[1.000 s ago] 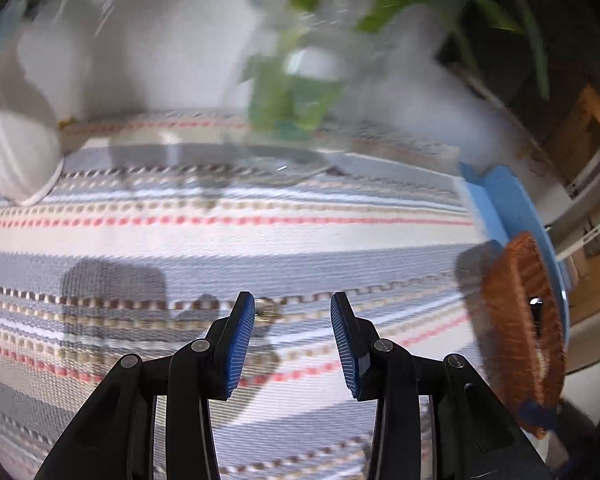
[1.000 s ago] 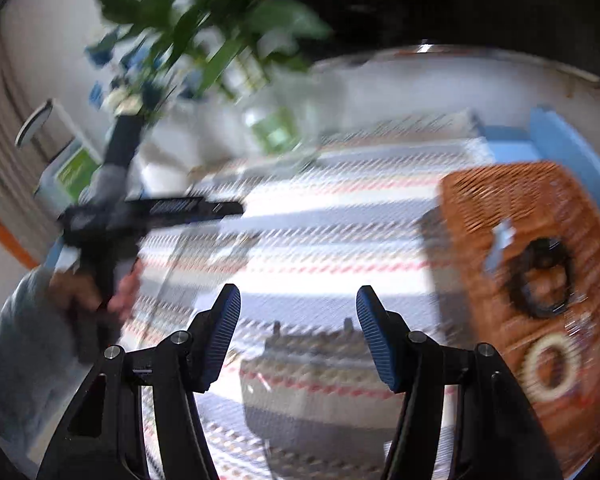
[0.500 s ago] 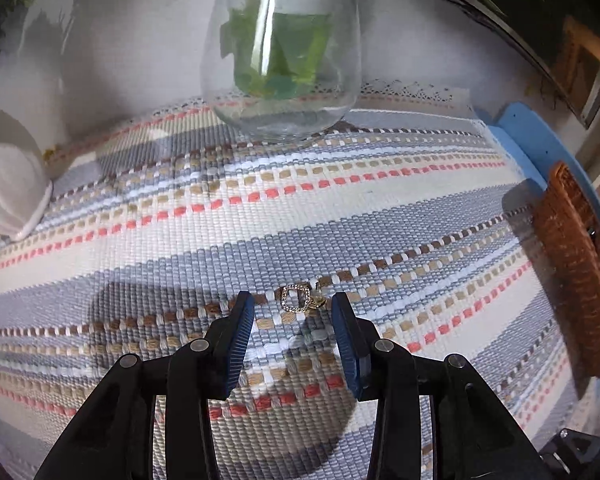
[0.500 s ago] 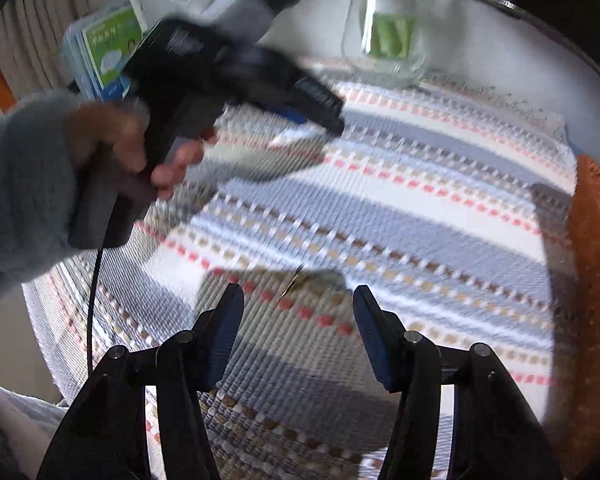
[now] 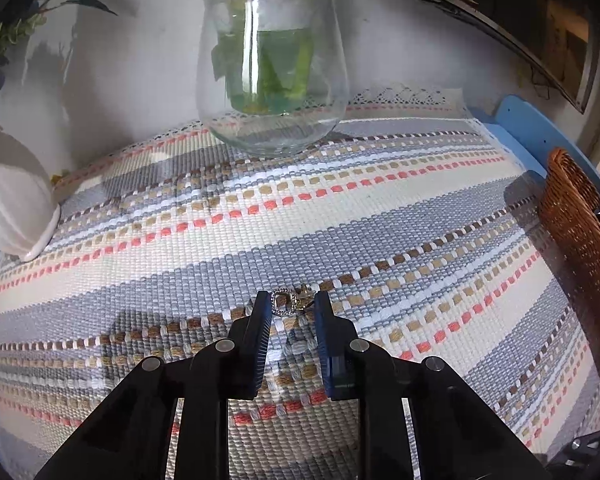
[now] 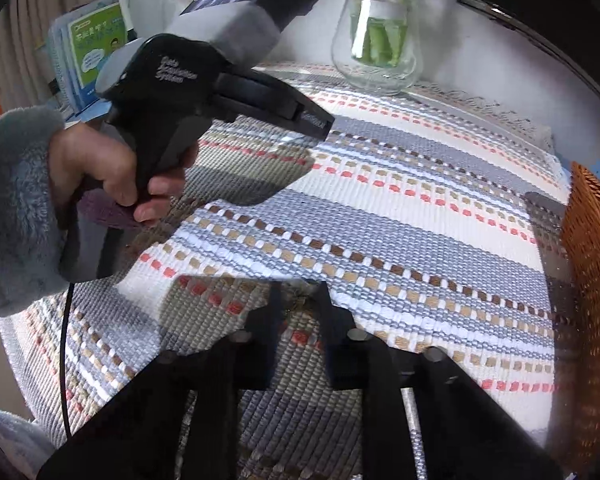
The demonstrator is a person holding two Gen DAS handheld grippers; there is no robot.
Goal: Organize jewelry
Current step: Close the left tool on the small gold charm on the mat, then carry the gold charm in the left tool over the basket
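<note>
Left gripper (image 5: 290, 312): black arms, blue ribbed pads, pointing down at the woven mat (image 5: 340, 224); jaws have just been closing and stand narrow, with a gap between them; the earring (image 5: 283, 302), a small square gold frame set with tiny stones, lies on the mat at the fingertips, against the left pad (image 5: 262, 320), its hook end reaching toward the right pad; whether both pads press on it cannot be told.

Right gripper (image 6: 298, 304): black arms, in shadow and blurred; jaws have just been closing and stand narrow; a small dark-gold piece (image 6: 300, 303) sits between the tips on the mat (image 6: 400, 208); too dim to tell what it is or whether it is gripped.

Mat: striped grey, cream and white, with rows of coral, tan and brown squares, lace edging along the far side; it covers a blue table (image 5: 528, 120).

Wicker tray (image 5: 580, 240): brown weave, at the right edge of the mat in both views; contents hidden.

Glass vase (image 5: 272, 76): clear, round-bellied, holding water and green stems, on the far edge of the mat.

White ribbed vase (image 5: 12, 204): far left, on the mat's edge.

Person's left hand (image 6: 112, 172): fuzzy grey-blue sleeve (image 6: 16, 208), fingers around the black handle of the left gripper's body, seen from the right wrist.

Green and blue boxes (image 6: 96, 48): upright, behind the hand.
</note>
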